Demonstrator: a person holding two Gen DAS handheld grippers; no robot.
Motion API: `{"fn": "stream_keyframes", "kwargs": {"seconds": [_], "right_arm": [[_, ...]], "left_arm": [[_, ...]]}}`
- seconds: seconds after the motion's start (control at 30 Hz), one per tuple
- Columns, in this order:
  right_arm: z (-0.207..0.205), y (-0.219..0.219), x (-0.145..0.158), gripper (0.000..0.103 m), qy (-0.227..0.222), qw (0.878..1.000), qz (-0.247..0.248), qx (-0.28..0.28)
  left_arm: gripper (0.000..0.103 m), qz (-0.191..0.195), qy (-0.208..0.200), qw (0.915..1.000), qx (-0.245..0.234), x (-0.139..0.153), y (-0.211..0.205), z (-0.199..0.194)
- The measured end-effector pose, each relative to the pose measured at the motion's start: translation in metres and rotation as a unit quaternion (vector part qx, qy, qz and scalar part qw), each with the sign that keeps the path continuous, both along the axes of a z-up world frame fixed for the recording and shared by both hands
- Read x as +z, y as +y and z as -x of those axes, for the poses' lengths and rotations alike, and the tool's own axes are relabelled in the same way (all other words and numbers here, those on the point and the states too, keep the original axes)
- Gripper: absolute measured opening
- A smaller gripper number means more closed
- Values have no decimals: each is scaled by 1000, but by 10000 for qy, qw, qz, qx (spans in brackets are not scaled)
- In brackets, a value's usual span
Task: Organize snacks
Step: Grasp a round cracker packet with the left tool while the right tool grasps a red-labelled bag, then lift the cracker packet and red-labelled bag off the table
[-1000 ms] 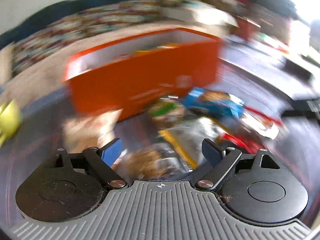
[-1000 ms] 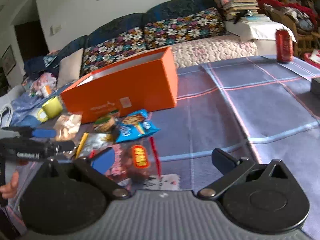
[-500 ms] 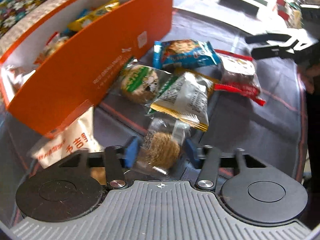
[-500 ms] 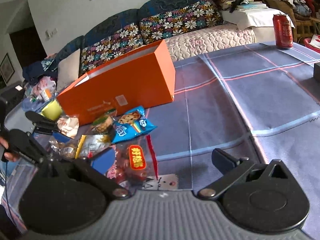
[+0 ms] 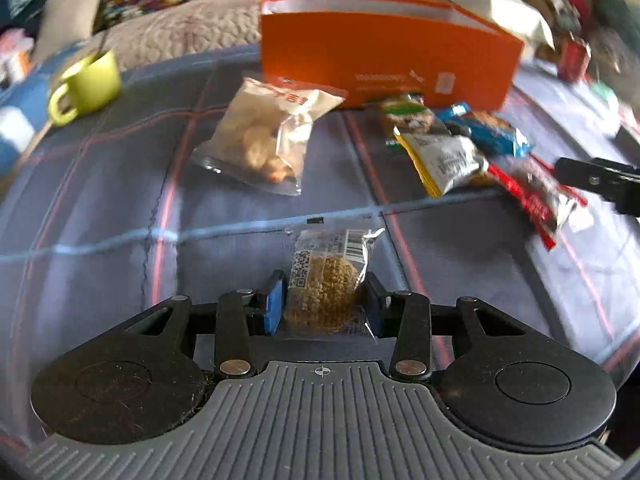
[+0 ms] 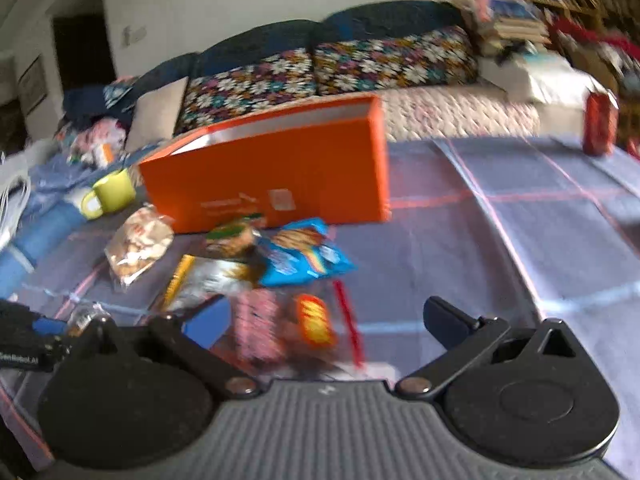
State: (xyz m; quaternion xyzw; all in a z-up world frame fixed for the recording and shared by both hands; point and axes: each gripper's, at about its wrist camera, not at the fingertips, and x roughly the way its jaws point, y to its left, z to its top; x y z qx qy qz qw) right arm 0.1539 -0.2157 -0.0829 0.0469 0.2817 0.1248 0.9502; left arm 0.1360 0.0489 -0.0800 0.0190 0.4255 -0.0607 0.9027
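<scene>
Left wrist view, nearest: the left gripper (image 5: 322,306) pinches a clear-wrapped brown cake (image 5: 326,280) between its blue-padded fingers (image 5: 274,306), above the plaid tablecloth (image 5: 100,208). Beyond it on the cloth lies a pale bag of biscuits (image 5: 266,136), and to the right a cluster of packets: a silver-and-yellow packet (image 5: 444,160), a red-edged packet (image 5: 540,194), a blue cookie packet (image 5: 492,132) and a green-labelled snack (image 5: 406,114). The tip of the right gripper (image 5: 600,178) enters at the right edge, just beside the red-edged packet. Farther back stands the open orange box (image 5: 384,60), with the pale bag and the green-labelled snack close against its front wall. A yellow-green mug (image 5: 90,82) stands well apart to the left.

Right wrist view, nearest: the right gripper (image 6: 320,326) has its fingers spread wide, with the red-edged packet (image 6: 300,326) on the cloth between them; the picture is blurred. Beyond lie the blue cookie packet (image 6: 304,254) and the orange box (image 6: 272,172), then a red can (image 6: 598,128) at the far right, and a floral sofa (image 6: 320,72) behind the table.
</scene>
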Motion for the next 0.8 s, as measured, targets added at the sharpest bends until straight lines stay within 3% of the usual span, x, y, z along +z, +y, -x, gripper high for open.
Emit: {"fn": "stream_keyframes", "kwargs": {"seconds": [0.07, 0.13, 0.23, 0.37, 0.6, 0.7, 0.8], "right_arm": [[-8, 21, 7, 103, -147, 9996, 165, 159], [-21, 40, 7, 103, -192, 9983, 519, 174], [-48, 53, -6, 103, 131, 9949, 993, -81], [-46, 33, -12, 103, 620, 9954, 710, -195], [10, -15, -9, 103, 766, 9941, 703, -313], [38, -32, 7, 103, 630, 9964, 190, -528], [70, -36, 18, 103, 612, 9951, -17, -778]], "left_arm": [[2, -235, -81, 9996, -134, 0, -7, 1], [2, -162, -56, 9998, -48, 0, -8, 1], [5, -75, -70, 9999, 20, -2, -7, 1], [6, -46, -80, 10000, 17, -5, -8, 4], [8, -35, -128, 9999, 34, -5, -9, 6], [15, -23, -103, 9999, 17, -5, -9, 7], [27, -39, -87, 10000, -6, -6, -11, 9]]}}
